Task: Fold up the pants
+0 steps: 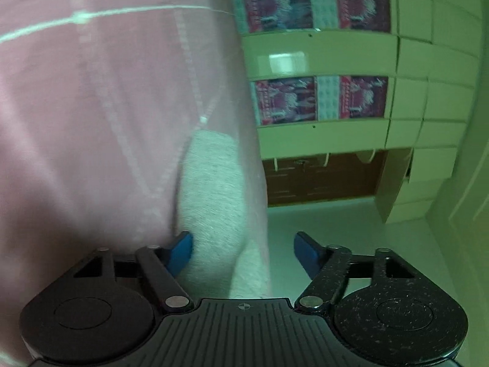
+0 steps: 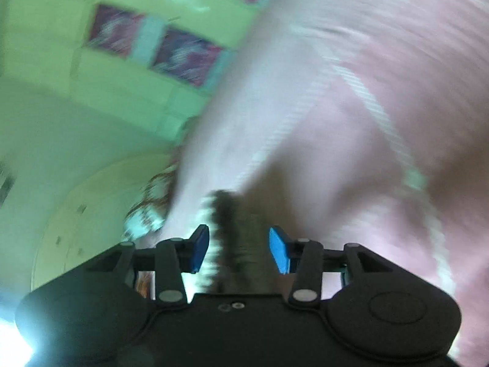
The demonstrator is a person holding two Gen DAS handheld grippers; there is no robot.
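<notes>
Your left gripper points nearly level, its jaws wide apart, and the pink pants hang loose against its left blue pad. Your right gripper, tilted slightly down, has its jaws partly closed around a dark bunched fold of the pants, whose blurred pink fabric with pale seams drapes across the right.

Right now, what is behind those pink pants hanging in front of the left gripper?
To the right of the pink pants, stacked pale boxes with red printed panels show. Whatever lies directly behind the fabric is covered.
</notes>
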